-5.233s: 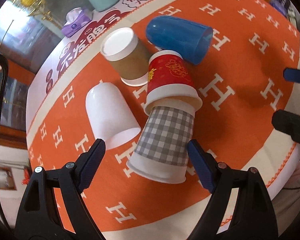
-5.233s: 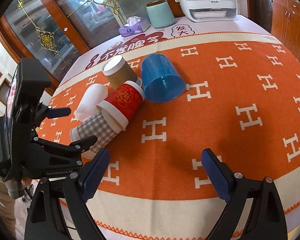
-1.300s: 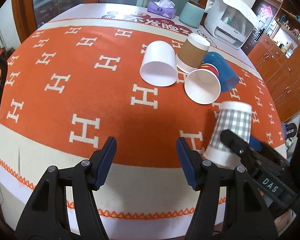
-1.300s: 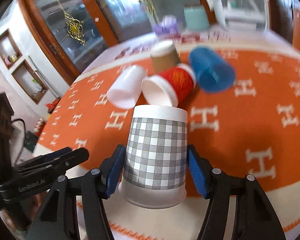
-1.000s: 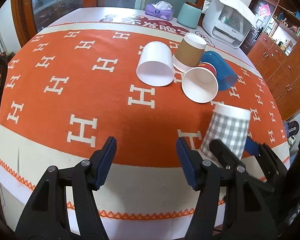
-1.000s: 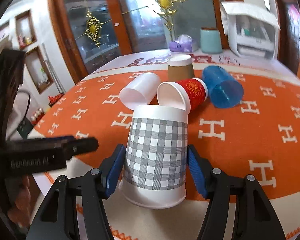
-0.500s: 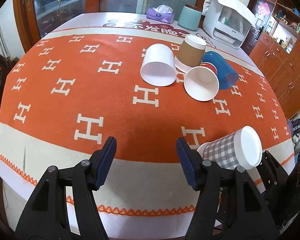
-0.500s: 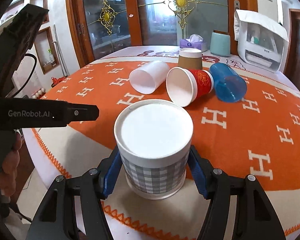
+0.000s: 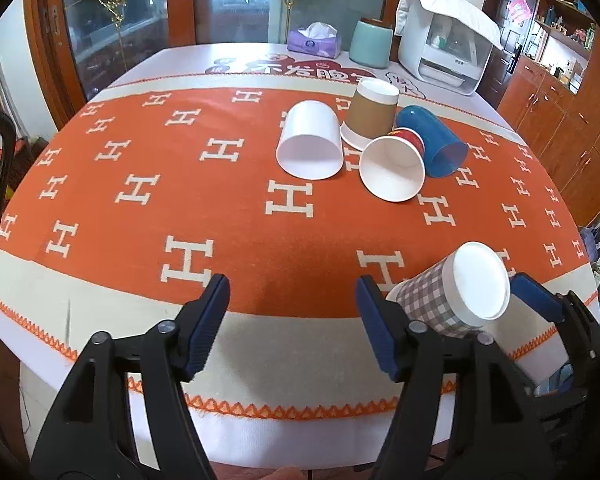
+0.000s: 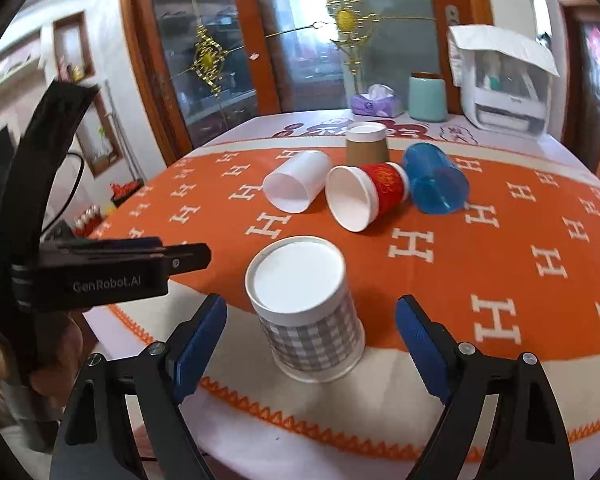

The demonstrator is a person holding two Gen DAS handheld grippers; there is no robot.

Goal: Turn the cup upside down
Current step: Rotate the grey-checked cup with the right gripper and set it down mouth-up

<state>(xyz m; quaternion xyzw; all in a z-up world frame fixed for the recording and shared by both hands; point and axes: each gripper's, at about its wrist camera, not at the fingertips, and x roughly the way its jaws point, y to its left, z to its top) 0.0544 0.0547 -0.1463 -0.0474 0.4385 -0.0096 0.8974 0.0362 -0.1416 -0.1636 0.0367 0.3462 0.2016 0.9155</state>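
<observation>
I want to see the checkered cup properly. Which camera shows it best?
The right wrist view: the checkered cup stands whole, upside down, between the open right claw. In the left wrist view it sits off to the side, partly hidden behind a finger of the left claw.

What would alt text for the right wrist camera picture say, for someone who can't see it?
A grey checked paper cup stands upside down near the edge of an orange tablecloth, between the open fingers of the right gripper. Behind it, a white cup, a red cup and a blue cup lie on their sides.

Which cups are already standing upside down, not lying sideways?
The grey checked cup between the open right gripper fingers, and the brown cup behind.
</observation>
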